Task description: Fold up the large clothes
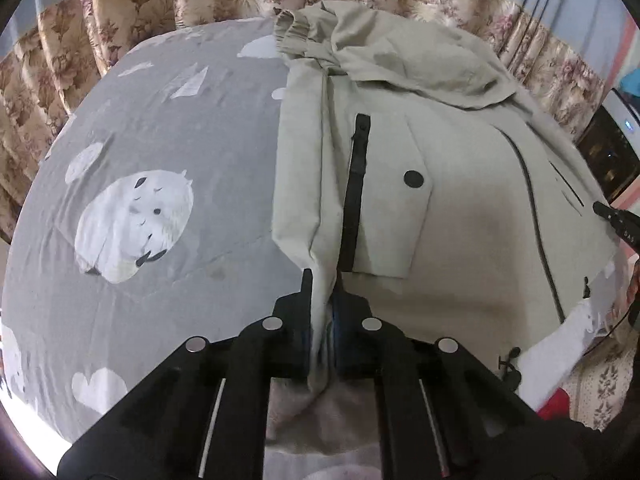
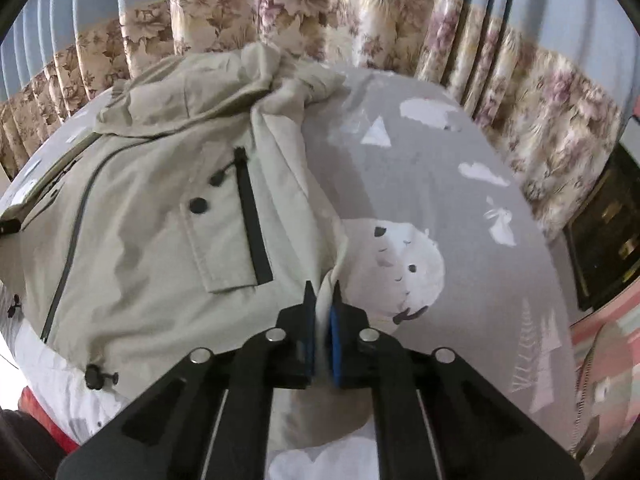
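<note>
A beige hooded jacket [image 1: 460,200] with black zips and snaps lies spread on a grey bed sheet [image 1: 160,140]. It also shows in the right wrist view [image 2: 152,220]. My left gripper [image 1: 322,280] is shut on the jacket's left side edge, with cloth bunched between the fingers. My right gripper [image 2: 322,290] is shut on the jacket's right side edge. The hood [image 1: 420,52] lies crumpled at the far end. The tip of my right gripper shows at the right edge of the left wrist view [image 1: 616,220].
The grey sheet [image 2: 460,220] has white cartoon prints. Floral curtains [image 2: 320,12] hang behind the bed. A dark cabinet [image 2: 608,232] stands at the right. A red item [image 2: 44,420] lies at the near left edge.
</note>
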